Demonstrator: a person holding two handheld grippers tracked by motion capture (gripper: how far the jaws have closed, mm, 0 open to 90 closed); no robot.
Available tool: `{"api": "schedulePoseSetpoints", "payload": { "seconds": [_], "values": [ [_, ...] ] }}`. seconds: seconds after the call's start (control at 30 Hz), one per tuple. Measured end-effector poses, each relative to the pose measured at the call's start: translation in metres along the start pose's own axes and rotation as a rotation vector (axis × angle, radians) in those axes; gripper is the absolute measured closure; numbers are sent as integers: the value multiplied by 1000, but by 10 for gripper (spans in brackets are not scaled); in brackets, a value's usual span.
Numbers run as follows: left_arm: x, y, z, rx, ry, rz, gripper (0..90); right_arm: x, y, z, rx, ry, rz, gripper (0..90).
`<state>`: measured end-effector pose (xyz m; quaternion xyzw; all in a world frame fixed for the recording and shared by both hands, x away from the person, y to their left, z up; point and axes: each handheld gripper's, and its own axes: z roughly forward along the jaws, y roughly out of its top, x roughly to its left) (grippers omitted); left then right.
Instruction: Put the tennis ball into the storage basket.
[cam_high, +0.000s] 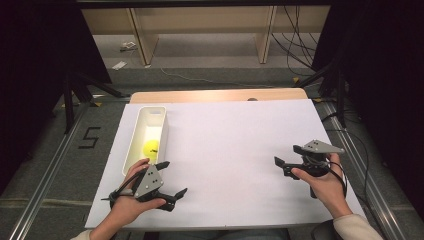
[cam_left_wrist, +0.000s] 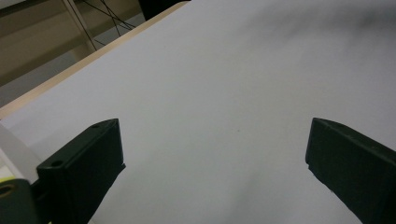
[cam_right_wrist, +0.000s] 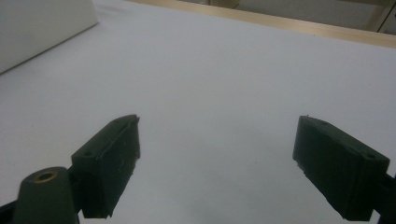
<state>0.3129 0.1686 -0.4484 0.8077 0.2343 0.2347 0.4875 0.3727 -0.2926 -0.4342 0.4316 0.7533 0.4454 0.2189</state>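
While the yellow ball (cam_high: 151, 147) lies at the near end of the white bin (cam_high: 131, 145) on the left of the white board (cam_high: 235, 150), the high view shows the left gripper (cam_high: 173, 178) just beside that bin's near corner, jaws spread wide and empty, and the right gripper (cam_high: 286, 156) well apart on the far side, also wide and holding nothing. To take the ball well, the left one seems best placed: it should rise over the bin's wall, come down with a jaw on each side of the ball and close gently, since a round ball may roll away. Behind the table stand wooden shelves (cam_high: 205, 30) and loose cables (cam_high: 300, 45), none in the way. In the left gripper view the jaws frame bare board, with the bin's wall (cam_left_wrist: 11, 149) at the left edge, the one obstacle. In the right gripper view the open jaws face bare board, the bin (cam_right_wrist: 42, 28) far off.
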Motion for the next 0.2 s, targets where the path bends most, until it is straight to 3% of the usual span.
{"api": "schedulePoseSetpoints", "payload": {
  "seconds": [0.2],
  "values": [
    [0, 1, 0, -2, -2, 0, 36, -1, 0, 2, 3, 3, 5, 157]
  ]
}}
